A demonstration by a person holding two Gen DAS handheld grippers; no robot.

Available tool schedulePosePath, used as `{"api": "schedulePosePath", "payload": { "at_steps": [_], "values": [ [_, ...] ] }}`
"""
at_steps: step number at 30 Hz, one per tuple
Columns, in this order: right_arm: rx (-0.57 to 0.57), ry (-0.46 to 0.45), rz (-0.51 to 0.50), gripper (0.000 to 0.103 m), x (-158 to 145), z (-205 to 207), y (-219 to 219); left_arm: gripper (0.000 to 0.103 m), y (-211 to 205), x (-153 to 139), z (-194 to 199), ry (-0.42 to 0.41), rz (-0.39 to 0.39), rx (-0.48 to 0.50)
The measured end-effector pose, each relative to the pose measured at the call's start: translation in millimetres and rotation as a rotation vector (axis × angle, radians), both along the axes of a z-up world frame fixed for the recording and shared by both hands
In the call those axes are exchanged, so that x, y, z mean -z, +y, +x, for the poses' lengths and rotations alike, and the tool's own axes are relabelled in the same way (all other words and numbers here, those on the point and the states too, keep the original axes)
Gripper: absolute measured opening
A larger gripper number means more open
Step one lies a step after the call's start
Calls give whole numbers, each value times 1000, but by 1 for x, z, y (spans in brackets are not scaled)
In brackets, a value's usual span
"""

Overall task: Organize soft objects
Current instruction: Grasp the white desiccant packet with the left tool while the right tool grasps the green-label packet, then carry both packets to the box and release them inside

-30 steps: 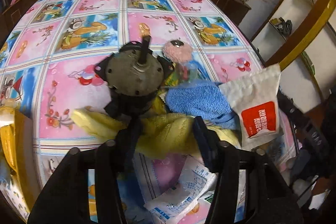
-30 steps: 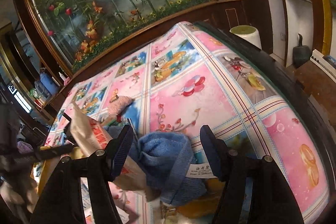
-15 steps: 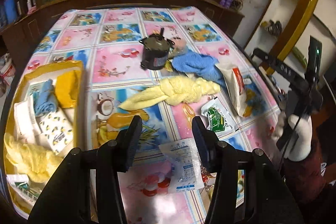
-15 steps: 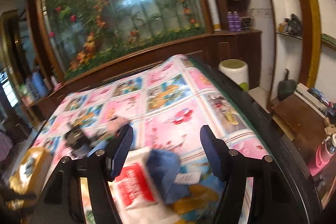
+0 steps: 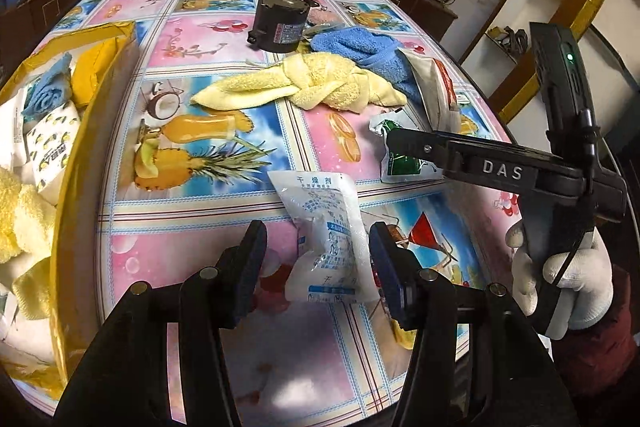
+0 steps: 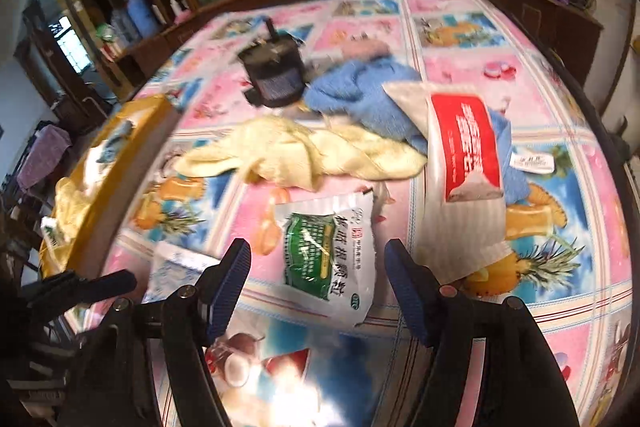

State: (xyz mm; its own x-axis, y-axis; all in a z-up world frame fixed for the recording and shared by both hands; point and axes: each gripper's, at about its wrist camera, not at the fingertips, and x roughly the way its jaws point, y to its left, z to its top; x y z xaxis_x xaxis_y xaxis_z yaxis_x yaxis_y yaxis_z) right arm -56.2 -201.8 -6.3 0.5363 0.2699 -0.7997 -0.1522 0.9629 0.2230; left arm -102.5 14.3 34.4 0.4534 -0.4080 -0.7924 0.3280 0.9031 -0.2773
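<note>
- Sachet of desiccant (image 5: 326, 239), white with blue print, lies flat on the bench (image 5: 200, 99), its long axis running away from the left gripper (image 5: 318, 255); the near end sits between the wide-open jaws, which grip nothing.
- Right gripper (image 6: 318, 279) hangs with jaws spread and empty over a green-printed packet (image 6: 326, 255), whose long axis also runs roughly away from the camera.
- One yellow towel (image 5: 308, 87), twisted like a braid, stretches left to right across the middle of the bench.
- One blue towel (image 5: 360, 51) lies bunched just behind it, touching a white pouch with a red label (image 6: 464, 163), which leans over the blue cloth.
- One dark motor (image 5: 280, 23) stands upright beside the blue towel, shaft up; a pink fuzzy item (image 5: 322, 15) is partly hidden behind.
- Yellow box (image 5: 76, 155) at the left edge already holds a rolled blue cloth, a yellow towel and several packets.
</note>
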Motion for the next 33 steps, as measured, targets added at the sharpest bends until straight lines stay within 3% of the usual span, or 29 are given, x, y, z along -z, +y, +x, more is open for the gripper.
{"api": "schedulePosePath", "payload": {
  "at_steps": [4,6,7,8,9,12,14,16,23,33],
  "values": [
    [27,25,-4,69,7,9,-2,54,-17,15,19,23,59,12],
    [24,28,-24,69,8,10,1,53,-23,15,19,-12,93,11],
    [19,26,-38,69,8,9,5,51,-25,15,17,-23,109,13],
    [13,26,-56,69,8,8,8,42,-26,16,15,-26,113,18],
    [8,25,-79,69,8,6,11,29,-26,17,14,-21,99,31],
    [-9,26,-135,69,9,7,18,27,-11,12,6,25,-19,37],
    [-21,23,-161,67,10,8,21,27,2,-1,-5,5,-67,22],
    [-34,6,-183,53,9,7,24,27,18,-19,-17,-37,-89,-3],
    [-81,9,-85,44,9,1,32,27,88,-70,-43,-187,-124,-149],
    [-192,-37,24,44,-24,-6,76,27,174,-77,-49,-217,-166,-360]
  ]
}}
